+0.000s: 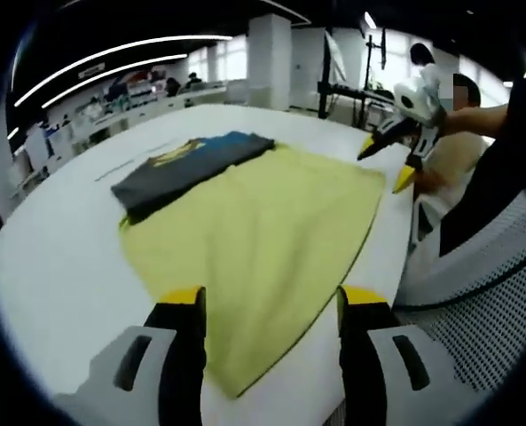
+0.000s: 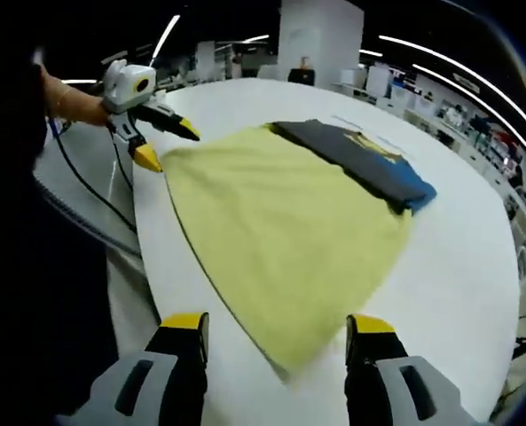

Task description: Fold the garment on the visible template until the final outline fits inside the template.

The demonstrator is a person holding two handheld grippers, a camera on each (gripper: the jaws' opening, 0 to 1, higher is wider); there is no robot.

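A pale yellow garment [image 1: 263,222] lies spread flat on the white table [image 1: 58,257], one corner pointing at my left gripper [image 1: 270,302], which is open just above that corner. A folded dark grey and blue garment [image 1: 192,164] with a yellow print lies at its far edge, partly under it. My right gripper [image 1: 385,167] hovers open at the yellow cloth's far right corner. In the right gripper view the yellow garment [image 2: 280,231] runs from my open right gripper [image 2: 277,327] to the open left gripper [image 2: 169,146], with the dark garment [image 2: 360,160] on the right.
A person's arm [image 1: 475,120] holds the right gripper, beside a white mesh chair [image 1: 493,266] at the table's near edge. A black cable [image 2: 85,191] hangs off the table's left side. Faint lines [image 1: 129,161] mark the table beyond the dark garment.
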